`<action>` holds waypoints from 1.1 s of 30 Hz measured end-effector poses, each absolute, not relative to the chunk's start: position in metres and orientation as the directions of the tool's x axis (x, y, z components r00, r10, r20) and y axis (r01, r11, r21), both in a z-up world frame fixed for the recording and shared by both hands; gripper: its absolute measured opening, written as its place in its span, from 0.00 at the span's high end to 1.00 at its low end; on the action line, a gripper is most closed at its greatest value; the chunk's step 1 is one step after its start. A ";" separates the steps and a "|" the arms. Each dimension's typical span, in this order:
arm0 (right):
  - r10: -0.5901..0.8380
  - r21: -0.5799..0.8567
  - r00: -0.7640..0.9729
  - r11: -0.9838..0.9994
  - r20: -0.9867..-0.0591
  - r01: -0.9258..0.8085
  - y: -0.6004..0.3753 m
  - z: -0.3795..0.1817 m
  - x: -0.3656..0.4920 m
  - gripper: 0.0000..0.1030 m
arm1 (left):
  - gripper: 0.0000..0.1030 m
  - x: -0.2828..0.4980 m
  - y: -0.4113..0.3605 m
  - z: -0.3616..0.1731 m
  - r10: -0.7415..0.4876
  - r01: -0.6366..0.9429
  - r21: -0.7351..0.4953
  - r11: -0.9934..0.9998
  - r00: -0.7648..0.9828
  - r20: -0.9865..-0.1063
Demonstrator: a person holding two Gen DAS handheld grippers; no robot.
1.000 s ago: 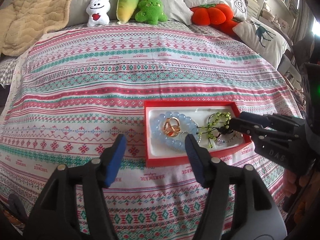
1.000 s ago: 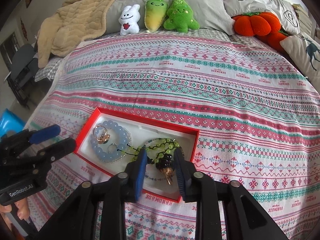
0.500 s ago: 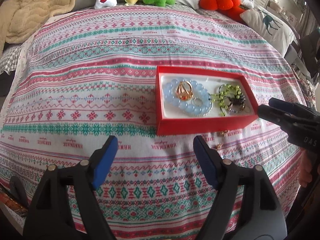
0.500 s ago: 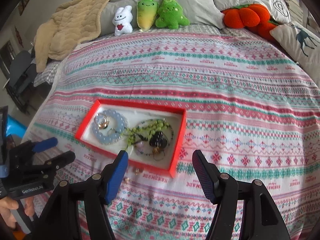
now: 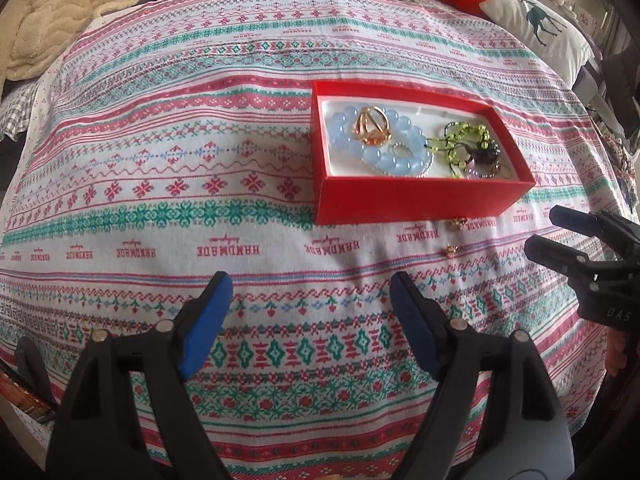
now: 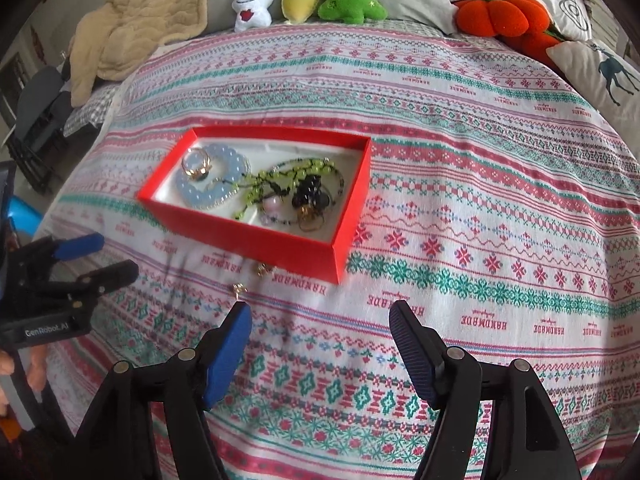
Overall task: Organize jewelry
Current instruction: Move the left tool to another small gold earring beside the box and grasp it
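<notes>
Both claws, left claw (image 5: 306, 322) and right claw (image 6: 320, 344), hover wide, empty, near red box (image 6: 256, 236).

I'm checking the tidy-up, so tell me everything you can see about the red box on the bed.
The red box is a shallow, open, lidless rectangle, seemingly card, with a white lining. It sits flat on the patterned bedspread. Inside lie a pale blue bead bracelet with a gold ring on it, and a tangle of green beads. Two small gold pieces lie outside, near its front wall. Neither gripper touches it.
</notes>
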State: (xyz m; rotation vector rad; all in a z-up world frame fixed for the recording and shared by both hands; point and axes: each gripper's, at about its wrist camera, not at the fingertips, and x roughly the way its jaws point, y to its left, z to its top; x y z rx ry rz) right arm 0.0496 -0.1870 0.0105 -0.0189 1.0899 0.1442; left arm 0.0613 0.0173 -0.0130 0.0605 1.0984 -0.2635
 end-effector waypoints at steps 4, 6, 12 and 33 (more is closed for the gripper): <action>0.095 0.042 0.437 0.991 -0.894 -0.130 -0.189 0.000 0.048 0.30 | 0.21 0.060 0.015 -0.018 -0.172 0.251 -0.068 0.965 0.419 -0.891; 0.091 0.036 0.429 0.990 -0.899 -0.133 -0.189 -0.004 0.047 0.30 | 0.21 0.059 0.013 -0.021 -0.169 0.262 -0.061 0.963 0.411 -0.896; 0.073 0.016 0.414 0.990 -0.907 -0.142 -0.194 -0.015 0.042 0.30 | 0.21 0.055 0.004 -0.032 -0.157 0.301 -0.037 0.953 0.386 -0.909; 0.046 -0.018 0.398 0.987 -0.916 -0.157 -0.206 -0.027 0.036 0.30 | 0.61 0.049 -0.046 -0.035 -0.342 0.493 -0.141 0.858 0.345 -0.874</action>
